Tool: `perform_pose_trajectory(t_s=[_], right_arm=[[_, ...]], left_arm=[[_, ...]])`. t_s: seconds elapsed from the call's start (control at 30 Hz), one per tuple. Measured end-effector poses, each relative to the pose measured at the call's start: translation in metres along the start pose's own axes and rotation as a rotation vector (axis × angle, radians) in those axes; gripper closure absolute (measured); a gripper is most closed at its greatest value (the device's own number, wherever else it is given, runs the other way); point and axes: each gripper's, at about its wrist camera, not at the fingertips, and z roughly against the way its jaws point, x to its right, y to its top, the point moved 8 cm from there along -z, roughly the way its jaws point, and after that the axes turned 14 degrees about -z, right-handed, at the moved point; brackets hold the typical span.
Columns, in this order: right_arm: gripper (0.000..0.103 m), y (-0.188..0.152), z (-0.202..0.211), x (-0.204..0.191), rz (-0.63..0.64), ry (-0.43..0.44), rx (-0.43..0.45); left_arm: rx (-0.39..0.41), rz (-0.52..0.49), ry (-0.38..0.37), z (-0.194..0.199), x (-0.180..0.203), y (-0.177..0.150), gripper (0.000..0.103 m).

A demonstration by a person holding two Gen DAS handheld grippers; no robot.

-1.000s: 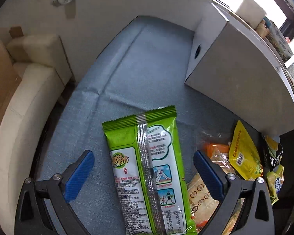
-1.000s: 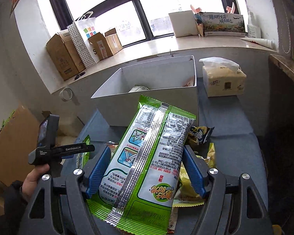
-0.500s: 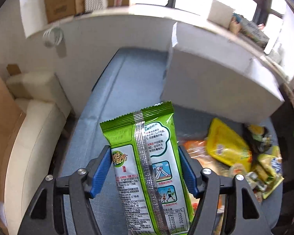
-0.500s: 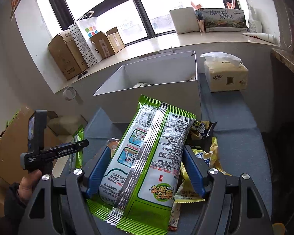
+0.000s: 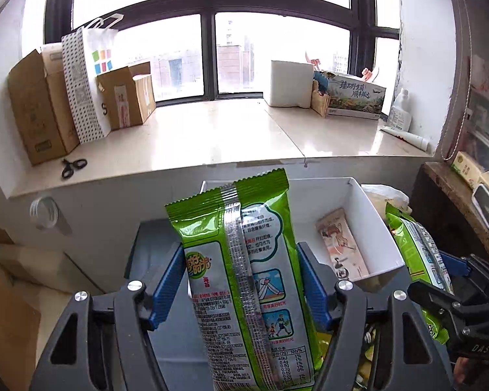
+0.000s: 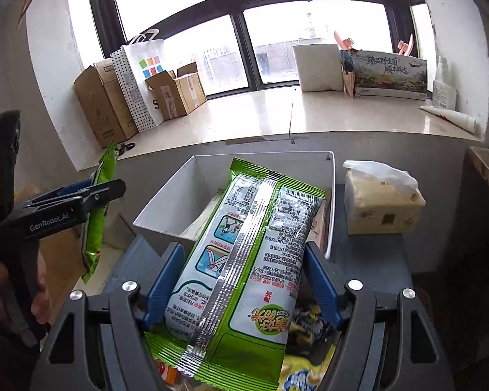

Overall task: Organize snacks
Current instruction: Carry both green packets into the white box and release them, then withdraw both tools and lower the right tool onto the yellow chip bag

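My left gripper (image 5: 241, 262) is shut on a green and white snack bag (image 5: 244, 273) and holds it upright in the air, in front of the white box (image 5: 371, 215). A pale snack packet (image 5: 340, 244) lies inside that box. My right gripper (image 6: 241, 264) is shut on a second green and white snack bag (image 6: 244, 254), whose far end reaches over the white box (image 6: 166, 202). The left gripper (image 6: 91, 192) with its bag also shows at the left of the right wrist view. The right gripper's bag (image 5: 417, 254) shows at the right of the left wrist view.
Loose snack packets (image 6: 306, 325) lie on the grey-blue table (image 6: 375, 270) under my right gripper. A tissue pack (image 6: 384, 208) stands right of the box. The windowsill (image 5: 212, 137) behind holds cardboard boxes (image 5: 39, 110), a paper bag (image 5: 88, 78) and scissors (image 5: 73, 166).
My left gripper closed on the green bag and lifted it from the table toward the white box. My right gripper moved its bag forward over the box.
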Motion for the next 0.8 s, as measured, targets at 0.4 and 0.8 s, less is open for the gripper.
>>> perform_pose_trajectory(t_s=[0.4, 0.8], right_arm=[[0.01, 0.068, -0.097, 0.029, 0.134, -0.209, -0.072], [0.0, 0.061, -0.056, 0.034, 0.108, -0.159, 0.037]], left_arm=[[-0.074, -0.015, -0.11, -0.116, 0.002, 0.043, 0.008], [-0.053, -0.015, -0.14, -0.084, 0.0, 0.025, 0.0]])
